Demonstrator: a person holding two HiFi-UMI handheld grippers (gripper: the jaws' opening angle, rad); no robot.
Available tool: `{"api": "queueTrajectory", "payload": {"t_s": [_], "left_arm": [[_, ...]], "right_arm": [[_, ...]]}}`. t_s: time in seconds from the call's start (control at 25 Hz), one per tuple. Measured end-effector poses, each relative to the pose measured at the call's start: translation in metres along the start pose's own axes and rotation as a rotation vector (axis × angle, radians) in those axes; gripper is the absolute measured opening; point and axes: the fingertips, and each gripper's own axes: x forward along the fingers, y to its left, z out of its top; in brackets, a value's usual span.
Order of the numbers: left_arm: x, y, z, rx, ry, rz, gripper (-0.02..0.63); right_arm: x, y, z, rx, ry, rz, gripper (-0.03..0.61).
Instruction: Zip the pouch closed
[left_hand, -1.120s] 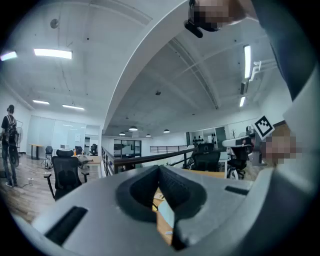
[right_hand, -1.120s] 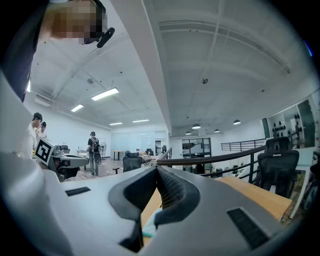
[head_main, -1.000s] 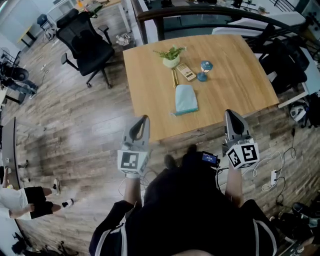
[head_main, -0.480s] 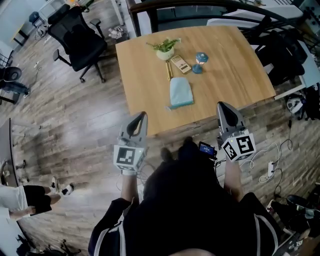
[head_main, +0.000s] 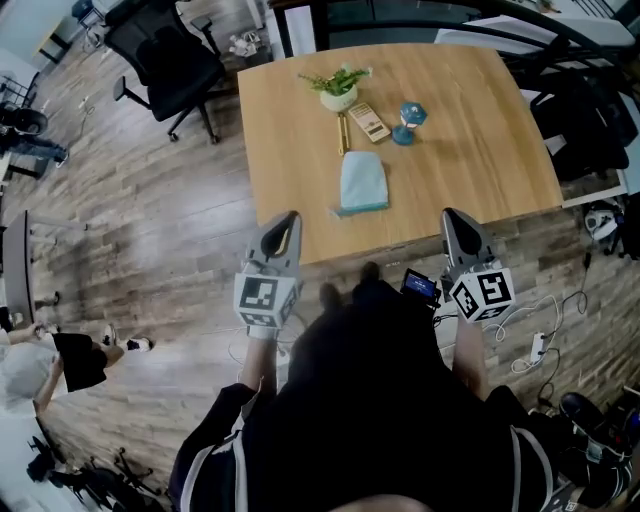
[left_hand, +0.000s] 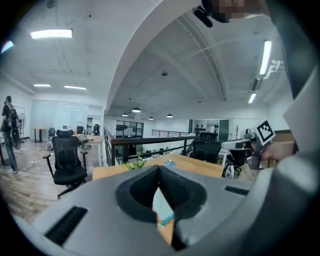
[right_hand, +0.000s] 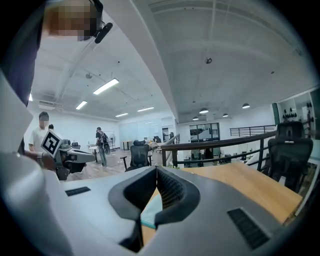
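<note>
A light blue pouch (head_main: 362, 183) lies flat on the wooden table (head_main: 480, 150), near the front edge, and neither gripper touches it. My left gripper (head_main: 287, 217) hovers at the table's near left corner, shut, with nothing in it. My right gripper (head_main: 453, 215) is at the near edge to the pouch's right, also shut and empty. In the left gripper view the closed gripper (left_hand: 159, 168) points at the table, and a strip of the pouch (left_hand: 162, 207) shows below the tips. The right gripper view shows the same: a shut gripper (right_hand: 156, 169) and a sliver of pouch (right_hand: 150, 210).
Behind the pouch stand a small potted plant (head_main: 338, 88), a tan flat box (head_main: 369, 122), a thin gold stick (head_main: 342, 133) and a blue hourglass-like object (head_main: 409, 120). A black office chair (head_main: 170, 60) stands left of the table. A person (head_main: 40, 370) is at lower left; cables (head_main: 545, 340) lie at right.
Both grippers have sunk a little and edged forward toward the table's near edge, still shut. The head view has shifted slightly. The pouch has not moved.
</note>
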Motion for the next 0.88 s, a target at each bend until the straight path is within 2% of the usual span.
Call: {"api": "queueTrajectory", "payload": {"t_s": [0.12, 0.28, 0.6, 0.72, 0.88], "left_arm": [[0.016, -0.005, 0.005, 0.006, 0.023, 0.011, 0.002], [0.038, -0.019, 0.019, 0.056, 0.041, 0.003, 0.002], [0.053, -0.007, 0.029, 0.073, 0.107, 0.104, 0.002], [0.060, 0.001, 0.032, 0.086, 0.084, 0.122, 0.002], [0.076, 0.016, 0.033, 0.097, 0.057, 0.098, 0.002]], "right_arm": [[0.011, -0.020, 0.004, 0.025, -0.027, 0.010, 0.014], [0.018, -0.050, 0.002, 0.079, -0.054, 0.010, 0.014], [0.035, -0.082, -0.016, 0.146, -0.013, 0.044, 0.014], [0.046, -0.082, -0.019, 0.148, 0.000, 0.067, 0.014], [0.068, -0.078, -0.015, 0.134, 0.003, 0.069, 0.014]]}}
